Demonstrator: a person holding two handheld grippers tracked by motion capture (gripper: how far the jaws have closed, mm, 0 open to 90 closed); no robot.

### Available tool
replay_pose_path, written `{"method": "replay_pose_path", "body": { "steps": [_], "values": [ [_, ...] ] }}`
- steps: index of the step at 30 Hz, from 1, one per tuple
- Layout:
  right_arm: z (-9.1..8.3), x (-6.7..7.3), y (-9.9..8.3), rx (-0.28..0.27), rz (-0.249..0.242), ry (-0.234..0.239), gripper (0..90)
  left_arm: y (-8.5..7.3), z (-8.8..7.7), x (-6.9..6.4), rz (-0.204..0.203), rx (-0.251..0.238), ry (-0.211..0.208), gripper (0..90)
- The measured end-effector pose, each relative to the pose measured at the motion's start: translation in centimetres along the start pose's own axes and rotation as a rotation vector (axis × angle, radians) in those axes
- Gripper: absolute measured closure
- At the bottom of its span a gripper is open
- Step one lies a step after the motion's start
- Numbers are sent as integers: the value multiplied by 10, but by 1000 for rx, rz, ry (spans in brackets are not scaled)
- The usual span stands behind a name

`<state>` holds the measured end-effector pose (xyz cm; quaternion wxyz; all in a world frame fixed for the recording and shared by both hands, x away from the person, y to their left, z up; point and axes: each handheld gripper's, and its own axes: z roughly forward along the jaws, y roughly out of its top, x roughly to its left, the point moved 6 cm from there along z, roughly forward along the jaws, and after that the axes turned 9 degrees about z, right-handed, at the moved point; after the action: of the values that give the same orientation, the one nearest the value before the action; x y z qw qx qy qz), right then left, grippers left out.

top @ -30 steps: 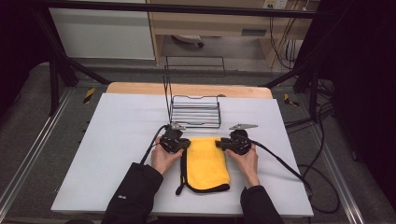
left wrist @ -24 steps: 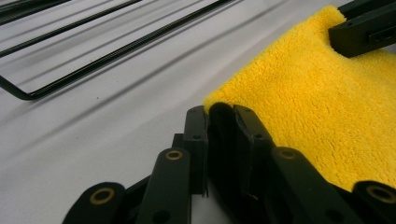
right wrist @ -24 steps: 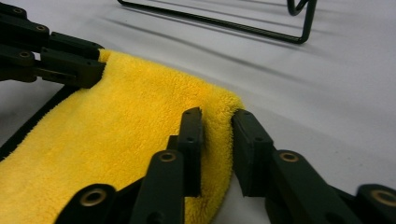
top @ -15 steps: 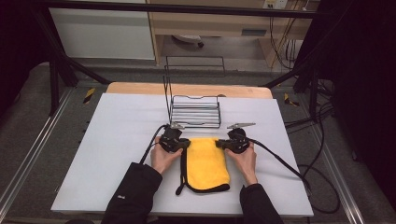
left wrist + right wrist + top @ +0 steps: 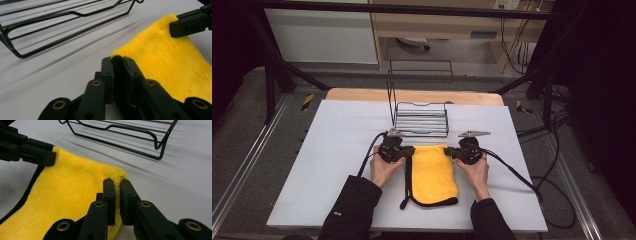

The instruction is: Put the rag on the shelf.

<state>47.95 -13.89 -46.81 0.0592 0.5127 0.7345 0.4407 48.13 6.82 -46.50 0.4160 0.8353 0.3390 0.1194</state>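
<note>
left gripper [image 5: 408,151]: jaws nearly together, pinching the far left corner of the yellow cloth [image 5: 432,172]. In the left gripper view the corner is nipped between the pads at the jaw tips [image 5: 117,60].
right gripper [image 5: 451,152]: jaws have just closed onto the far right corner of the cloth. In the right gripper view the plush edge sits clamped between the two pads [image 5: 117,182].
yellow cloth: folded, lying flat on the white table [image 5: 337,150], stretched between the two grippers. Its black-trimmed edge runs along the left gripper's side, back toward the person.
hands: left hand [image 5: 384,170] and right hand [image 5: 474,170] each wrap their gripper from behind, both low at table level.
wire rack [image 5: 421,119]: black, just beyond both grippers' tips, not touching the cloth.
cables: one trails from each gripper toward the near table edge.
opposing gripper: each gripper view shows the other gripper's jaws on the opposite cloth corner.
</note>
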Motion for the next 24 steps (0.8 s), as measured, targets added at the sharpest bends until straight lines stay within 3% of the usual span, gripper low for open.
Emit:
{"method": "replay_pose_path", "body": {
  "steps": [10, 24],
  "values": [
    [-20, 12, 3, -69, -17, 22, 846, 6, -15, -9, 31, -58, 0, 794],
    [-45, 24, 5, -132, -35, 36, 847, 13, -34, -20, 43, -129, -14, 794]
  ]
}}
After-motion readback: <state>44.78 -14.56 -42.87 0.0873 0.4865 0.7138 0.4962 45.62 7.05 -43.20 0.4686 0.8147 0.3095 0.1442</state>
